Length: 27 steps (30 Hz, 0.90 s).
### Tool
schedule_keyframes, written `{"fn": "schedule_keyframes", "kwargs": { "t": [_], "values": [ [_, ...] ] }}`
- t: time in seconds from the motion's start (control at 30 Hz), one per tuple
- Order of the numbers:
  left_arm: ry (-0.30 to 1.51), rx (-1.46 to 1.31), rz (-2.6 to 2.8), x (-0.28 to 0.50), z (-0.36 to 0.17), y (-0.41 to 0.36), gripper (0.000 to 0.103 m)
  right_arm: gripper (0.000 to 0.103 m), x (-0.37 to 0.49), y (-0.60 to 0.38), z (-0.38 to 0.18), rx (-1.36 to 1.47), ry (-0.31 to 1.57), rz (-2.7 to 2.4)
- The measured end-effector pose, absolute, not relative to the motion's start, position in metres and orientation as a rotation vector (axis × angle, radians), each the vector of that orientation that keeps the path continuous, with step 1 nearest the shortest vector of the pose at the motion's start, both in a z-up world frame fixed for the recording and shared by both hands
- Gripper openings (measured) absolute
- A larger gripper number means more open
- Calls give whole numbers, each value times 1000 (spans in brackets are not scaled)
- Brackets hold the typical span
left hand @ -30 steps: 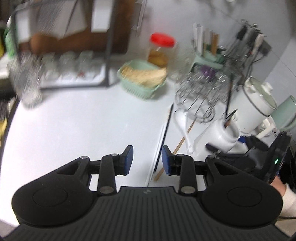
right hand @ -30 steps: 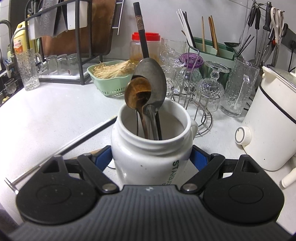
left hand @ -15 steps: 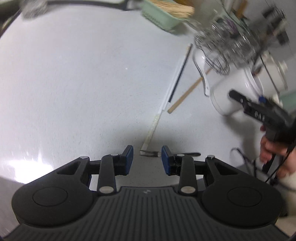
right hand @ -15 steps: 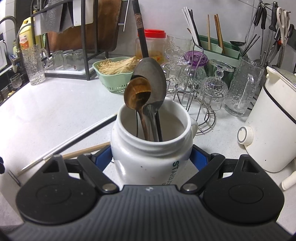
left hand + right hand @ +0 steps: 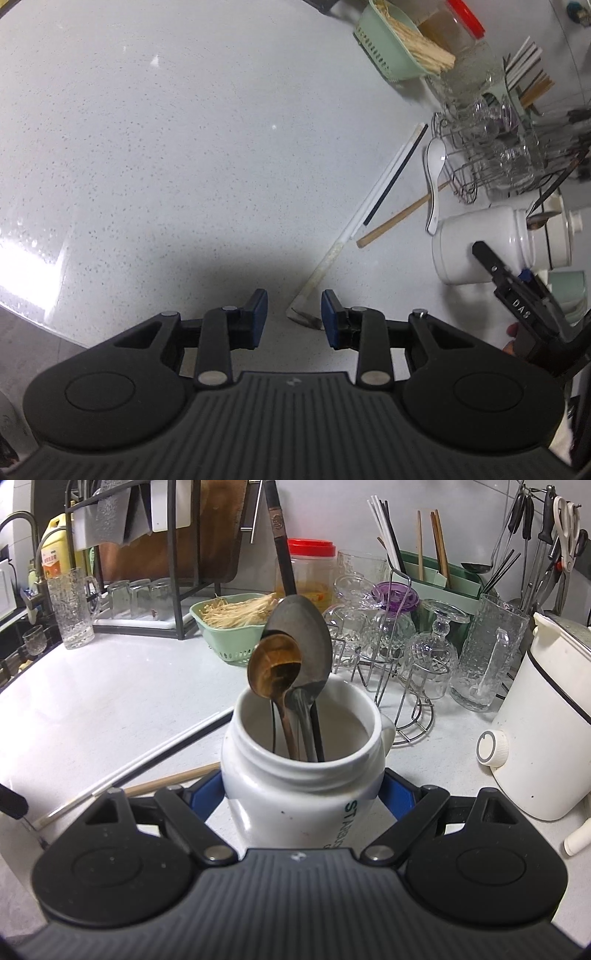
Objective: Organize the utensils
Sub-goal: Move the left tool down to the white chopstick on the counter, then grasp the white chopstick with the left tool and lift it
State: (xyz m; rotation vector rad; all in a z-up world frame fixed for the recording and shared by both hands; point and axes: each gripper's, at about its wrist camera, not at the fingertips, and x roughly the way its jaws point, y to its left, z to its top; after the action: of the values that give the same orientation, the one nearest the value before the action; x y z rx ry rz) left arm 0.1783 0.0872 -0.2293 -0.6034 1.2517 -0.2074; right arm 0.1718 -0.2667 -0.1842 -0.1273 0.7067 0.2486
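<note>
My left gripper [image 5: 293, 314] hangs open, low over the white counter [image 5: 166, 166]. The near end of a long white chopstick [image 5: 373, 199] lies between its blue pads, touching neither. Beside that stick lie a black chopstick [image 5: 395, 173], a wooden chopstick [image 5: 402, 214] and a white ceramic spoon [image 5: 435, 162]. My right gripper [image 5: 301, 794] is shut on a white mug [image 5: 295, 812], which also shows in the left wrist view [image 5: 476, 243]. The mug stands upright and holds a wooden spoon [image 5: 275, 668], a metal spoon [image 5: 299, 638] and a dark chopstick [image 5: 277, 524].
A green basket [image 5: 236, 642] of pale strands, a red-lidded jar [image 5: 312, 568], a wire rack of glasses [image 5: 399, 653] and a glass jug [image 5: 487, 653] line the back. A white cooker [image 5: 550, 734] stands right of the mug. A green holder [image 5: 443, 579] keeps more chopsticks.
My left gripper has dropped toward the counter and rolled, so the near end of the white chopstick now lies between its pads. The right gripper and mug stay put.
</note>
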Motion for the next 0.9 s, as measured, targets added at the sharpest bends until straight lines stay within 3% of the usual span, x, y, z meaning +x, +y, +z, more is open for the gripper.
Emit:
{"fn": "schedule_keyframes", "kwargs": {
  "t": [0.33,0.37,0.43,0.5,0.9],
  "values": [
    [1273,-466,-218,184,-227,65,35,91,164,-264,-184,-125,705,255],
    [1272,-446,-220,184,-226,62,32,91,164,-263,-184,-121,706,251],
    [1282,-421,-211,186,-227,58,17,91,164,-262,-184,-119,704,244],
    [1291,-415,-207,189,-229,56,12,91,163,-261,-185,-116,701,238],
    [1254,-332,-211,196,-210,43,8,91,160,-258,-186,-106,686,208]
  ]
}}
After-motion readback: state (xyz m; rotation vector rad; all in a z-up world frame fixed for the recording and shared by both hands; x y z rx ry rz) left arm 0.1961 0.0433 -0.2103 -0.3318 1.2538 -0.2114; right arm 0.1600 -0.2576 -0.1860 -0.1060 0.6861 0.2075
